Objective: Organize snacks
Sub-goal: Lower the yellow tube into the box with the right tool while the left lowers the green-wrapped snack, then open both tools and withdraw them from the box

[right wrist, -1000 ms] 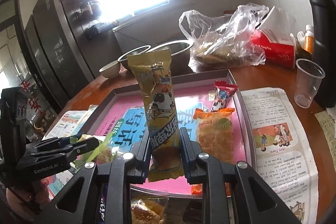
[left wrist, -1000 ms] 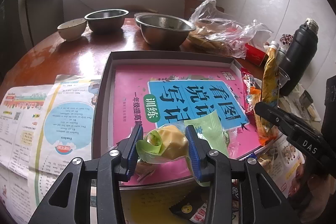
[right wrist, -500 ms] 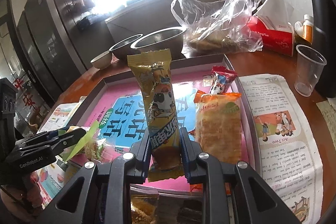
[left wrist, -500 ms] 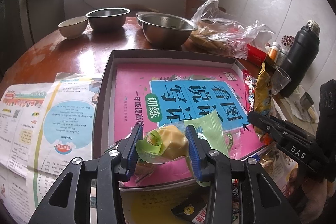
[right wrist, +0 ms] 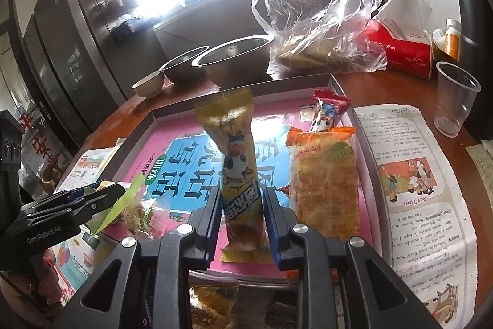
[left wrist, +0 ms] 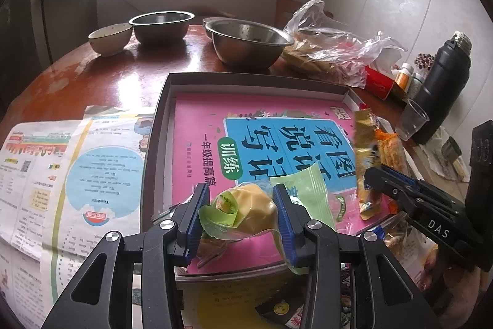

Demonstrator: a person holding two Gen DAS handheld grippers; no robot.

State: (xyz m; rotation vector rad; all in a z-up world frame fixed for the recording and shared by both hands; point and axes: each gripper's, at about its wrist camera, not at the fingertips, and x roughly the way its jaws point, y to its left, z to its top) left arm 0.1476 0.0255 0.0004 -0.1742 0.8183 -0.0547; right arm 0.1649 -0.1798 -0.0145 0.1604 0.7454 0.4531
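Right tool (right wrist: 242, 221) pinching yellow stick (right wrist: 234, 162), long axis upright over tray (right wrist: 366, 144), orange pack (right wrist: 326, 184) just right; left tool (left wrist: 242, 218) pinching green pack (left wrist: 246, 208)

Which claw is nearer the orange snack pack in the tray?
Right. The right claw holds a yellow snack stick right beside the orange snack pack. The left claw grips a green-wrapped snack across the tray.

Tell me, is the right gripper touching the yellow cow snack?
Touching. The right wrist view shows the right gripper with both blue pads pressed flat against the yellow cow snack packet, no gap, holding it upright over the tray.
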